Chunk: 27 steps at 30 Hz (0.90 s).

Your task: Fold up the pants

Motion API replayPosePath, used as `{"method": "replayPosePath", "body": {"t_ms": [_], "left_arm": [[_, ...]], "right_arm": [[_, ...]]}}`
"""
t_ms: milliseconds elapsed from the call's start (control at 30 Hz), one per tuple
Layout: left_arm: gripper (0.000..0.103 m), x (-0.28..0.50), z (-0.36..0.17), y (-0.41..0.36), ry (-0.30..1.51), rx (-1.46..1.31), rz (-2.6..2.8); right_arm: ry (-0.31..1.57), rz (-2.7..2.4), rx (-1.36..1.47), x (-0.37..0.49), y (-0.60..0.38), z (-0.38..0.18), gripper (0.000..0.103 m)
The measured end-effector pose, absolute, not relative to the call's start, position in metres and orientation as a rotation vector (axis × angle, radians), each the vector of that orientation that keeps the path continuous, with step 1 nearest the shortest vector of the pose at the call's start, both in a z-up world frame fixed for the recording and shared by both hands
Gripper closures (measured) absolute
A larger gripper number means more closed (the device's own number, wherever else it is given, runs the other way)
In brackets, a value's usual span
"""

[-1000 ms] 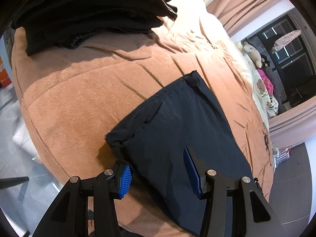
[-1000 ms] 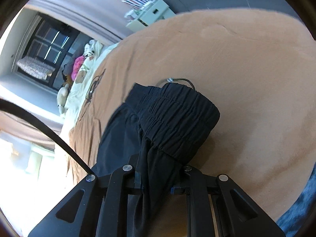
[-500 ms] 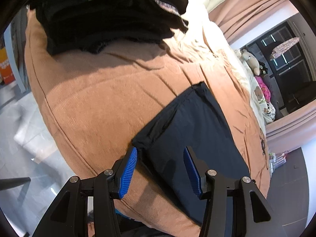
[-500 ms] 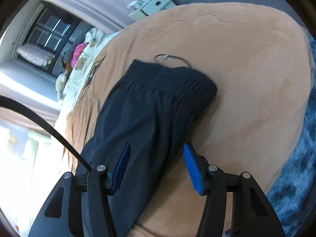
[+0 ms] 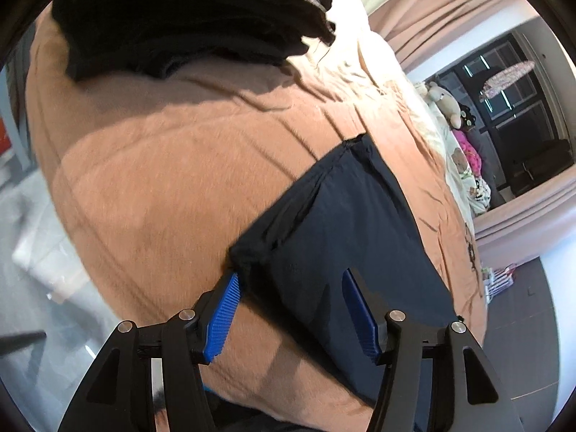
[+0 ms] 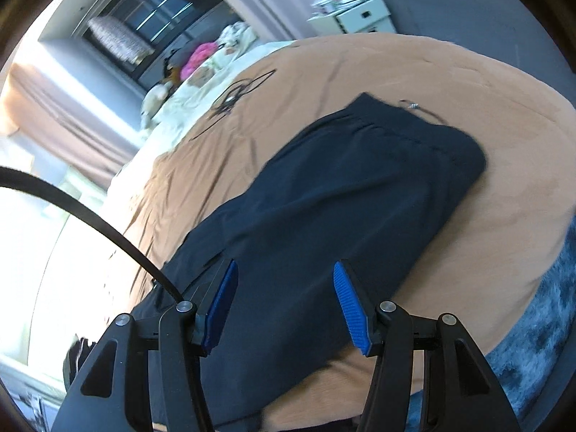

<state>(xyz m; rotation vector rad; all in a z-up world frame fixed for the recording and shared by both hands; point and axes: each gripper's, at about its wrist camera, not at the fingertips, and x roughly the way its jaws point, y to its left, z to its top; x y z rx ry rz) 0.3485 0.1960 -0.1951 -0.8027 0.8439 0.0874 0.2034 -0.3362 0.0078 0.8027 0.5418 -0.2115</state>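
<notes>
Dark navy pants (image 5: 345, 237) lie flat on a tan blanket (image 5: 172, 165), folded lengthwise. My left gripper (image 5: 293, 315) is open, its blue pads on either side of the pants' near corner at the leg end. In the right wrist view the pants (image 6: 345, 194) stretch away to the elastic waistband at the far right, with a drawstring beside it. My right gripper (image 6: 286, 307) is open and empty, just above the middle of the pants.
A pile of dark folded clothes (image 5: 187, 18) sits at the far end of the blanket. The bed edge drops to a grey floor (image 5: 32, 252) on the left. A black cable (image 6: 234, 97) lies on the blanket. A blue-grey rug (image 6: 540, 324) is at lower right.
My right gripper let go of the waistband, opened and drew back; the waistband now lies flat. My left gripper stayed open and moved onto the pants' near corner.
</notes>
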Motion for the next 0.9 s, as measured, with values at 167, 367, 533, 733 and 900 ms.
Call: {"method": "replayPosePath", "body": {"t_ms": [167, 367, 533, 733, 900], "left_arm": [[0.043, 0.354, -0.194, 0.196, 0.823, -0.762, 0.055], [0.053, 0.349, -0.202, 0.188, 0.809, -0.782, -0.029], [0.066, 0.351, -0.200, 0.193, 0.763, -0.767, -0.036], [0.069, 0.354, -0.197, 0.195, 0.750, -0.733, -0.041], [0.096, 0.353, -0.200, 0.196, 0.754, -0.739, -0.055]], "right_arm": [[0.567, -0.126, 0.751, 0.226, -0.322, 0.016, 0.049], [0.585, -0.054, 0.663, 0.249, -0.303, 0.029, 0.049], [0.613, -0.003, 0.664, 0.271, -0.290, 0.023, 0.049], [0.636, 0.029, 0.625, 0.289, -0.275, 0.015, 0.049], [0.678, 0.048, 0.575, 0.307, -0.257, 0.012, 0.049]]}}
